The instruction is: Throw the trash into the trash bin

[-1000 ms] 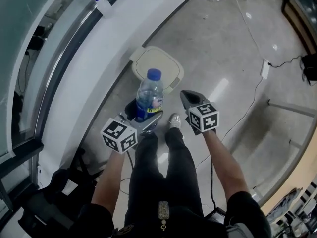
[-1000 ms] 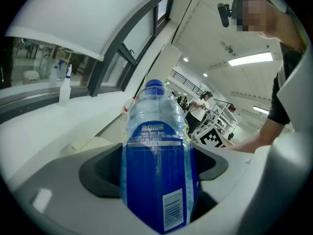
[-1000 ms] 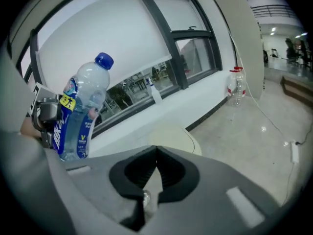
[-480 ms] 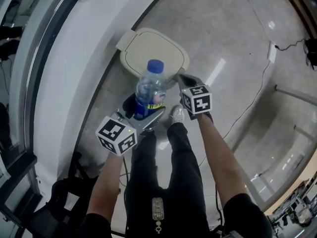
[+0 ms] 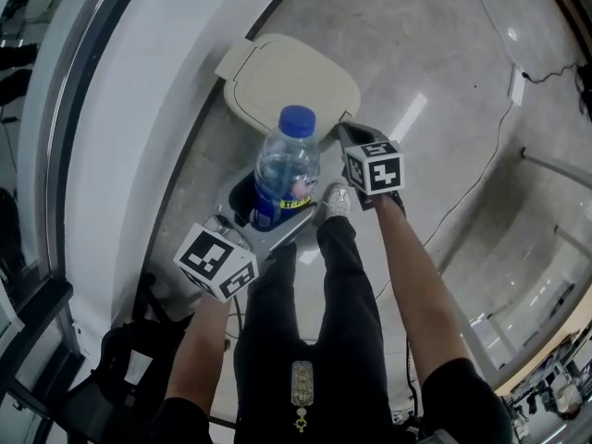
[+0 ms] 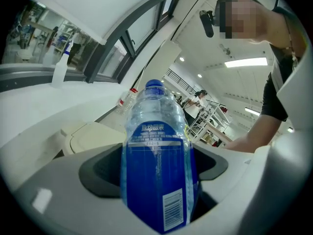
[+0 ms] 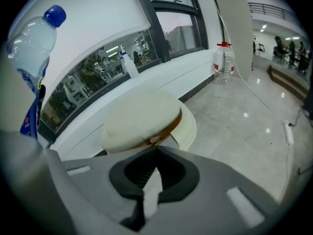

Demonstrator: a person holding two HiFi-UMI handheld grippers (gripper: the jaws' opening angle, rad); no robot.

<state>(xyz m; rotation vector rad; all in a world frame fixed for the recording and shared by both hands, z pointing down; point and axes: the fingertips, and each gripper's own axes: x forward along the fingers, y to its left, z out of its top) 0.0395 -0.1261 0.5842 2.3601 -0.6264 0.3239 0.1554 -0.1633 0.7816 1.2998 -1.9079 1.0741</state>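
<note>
a pale, glossy floor [image 5: 444,81] fills the right side of the head view, and a broad white curved ledge [image 5: 129,128] under dark-framed windows runs along the left. the trash bin [image 5: 289,74] stands on the floor against that ledge at the far side of the scene, with its cream lid down. in the right gripper view a thin brown gap shows under the lid's near edge. the person's dark-trousered legs [image 5: 314,322] stand just near of the bin, with one pale shoe [image 5: 335,200] forward.

the left gripper [image 5: 270,218] is on the near left, and its jaws are clamped on the lower part of the water bottle [image 5: 285,166]. its own view shows the blue label pressed between the dark pads. the bottle is clear plastic with a blue cap [image 6: 155,85], and it stands upright in the grip, held above the floor just near of the bin and not in it.

the right gripper [image 5: 348,133] is just right of the bottle. its jaws are drawn together at the tips with nothing between them. the tips point at the lid's near right rim, though i cannot tell whether they touch it.

a large clear jug [image 7: 224,62] stands on the floor at the far end of the ledge. a small spray bottle [image 7: 128,64] sits on the ledge. a thin dark cable [image 5: 481,169] trails over the floor on the right.
</note>
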